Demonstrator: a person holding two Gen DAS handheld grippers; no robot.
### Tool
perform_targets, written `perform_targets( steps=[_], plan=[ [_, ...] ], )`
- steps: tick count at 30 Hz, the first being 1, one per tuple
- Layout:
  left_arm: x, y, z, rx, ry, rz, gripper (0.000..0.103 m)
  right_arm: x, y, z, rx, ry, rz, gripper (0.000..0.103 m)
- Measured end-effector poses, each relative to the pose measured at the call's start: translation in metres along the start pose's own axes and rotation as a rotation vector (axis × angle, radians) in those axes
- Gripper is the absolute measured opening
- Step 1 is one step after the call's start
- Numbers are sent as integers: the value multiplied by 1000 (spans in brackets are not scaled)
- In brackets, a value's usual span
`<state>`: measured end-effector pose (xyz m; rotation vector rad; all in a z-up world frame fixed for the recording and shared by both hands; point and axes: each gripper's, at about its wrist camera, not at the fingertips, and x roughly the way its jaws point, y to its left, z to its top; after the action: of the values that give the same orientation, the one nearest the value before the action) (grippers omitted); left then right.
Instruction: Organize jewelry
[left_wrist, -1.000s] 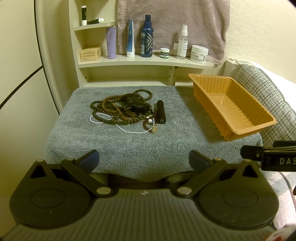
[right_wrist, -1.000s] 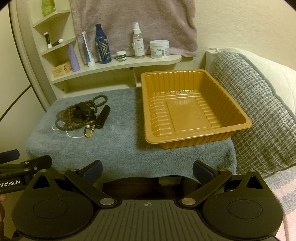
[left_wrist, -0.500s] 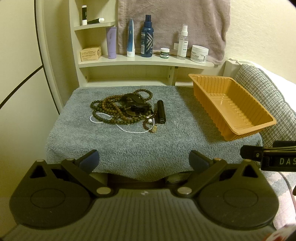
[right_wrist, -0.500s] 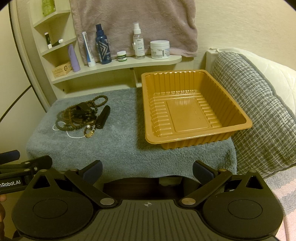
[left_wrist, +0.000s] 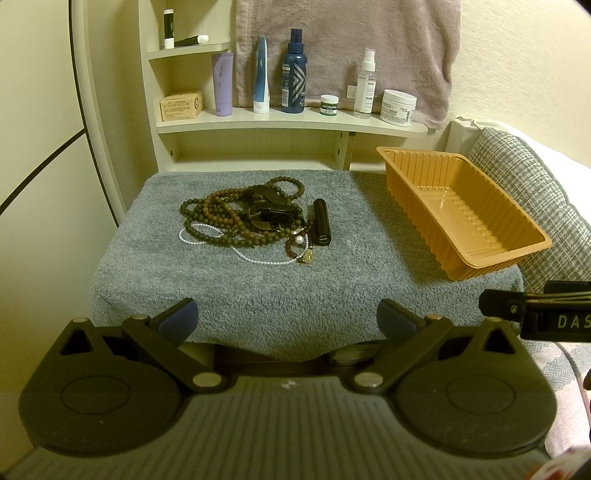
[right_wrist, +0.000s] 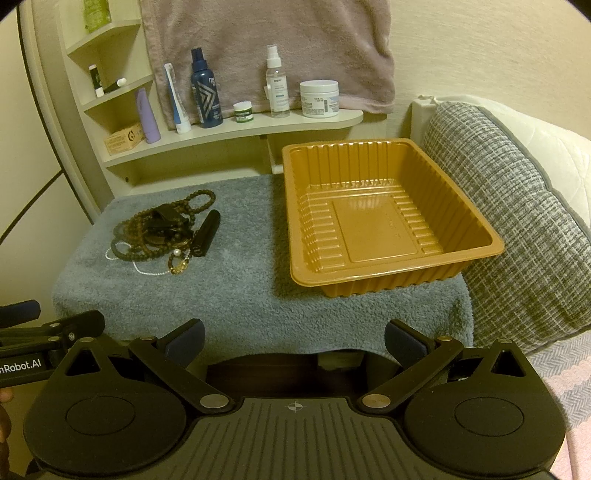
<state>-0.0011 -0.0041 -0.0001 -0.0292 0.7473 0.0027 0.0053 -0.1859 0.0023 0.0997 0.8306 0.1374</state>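
A: Where is the jewelry?

B: In the left wrist view it is a tangled heap (left_wrist: 245, 218) just above the centre of the frame, lying on the grey towel (left_wrist: 258, 288) that covers the desk. There are dark and brown bead strings, a thin white pearl strand (left_wrist: 255, 258) trailing toward the lower edge of the heap, and a small gold pendant (left_wrist: 306, 256) at its lower right. A black tube (left_wrist: 320, 222) lies touching the heap's right side.

A: And the tray?

B: The orange plastic tray (right_wrist: 391, 273) sits centre right in the right wrist view, on the same towel, well apart from the heap (right_wrist: 162, 232), which lies at centre left there. Nothing is in the tray.

A: The tongs?

B: The left tongs (left_wrist: 286, 319) stand spread wide at the bottom of their frame, holding nothing, short of the towel's near edge. The right tongs (right_wrist: 293, 338) are likewise spread wide and hold nothing, also short of the towel.

A: Anything behind?

B: A shelf (left_wrist: 288, 125) across the upper part of the frame carries bottles, tubes and jars, with a mauve towel (left_wrist: 347, 48) hanging behind them. A grey woven cushion (right_wrist: 517, 221) presses against the right of the desk.
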Motion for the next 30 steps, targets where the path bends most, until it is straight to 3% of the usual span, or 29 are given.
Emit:
perform_targets(
  steps=[30],
  plan=[
    [0,3,1,-31,8,-21,102,-5,-4,1,41,-30,-5,103]
  ],
)
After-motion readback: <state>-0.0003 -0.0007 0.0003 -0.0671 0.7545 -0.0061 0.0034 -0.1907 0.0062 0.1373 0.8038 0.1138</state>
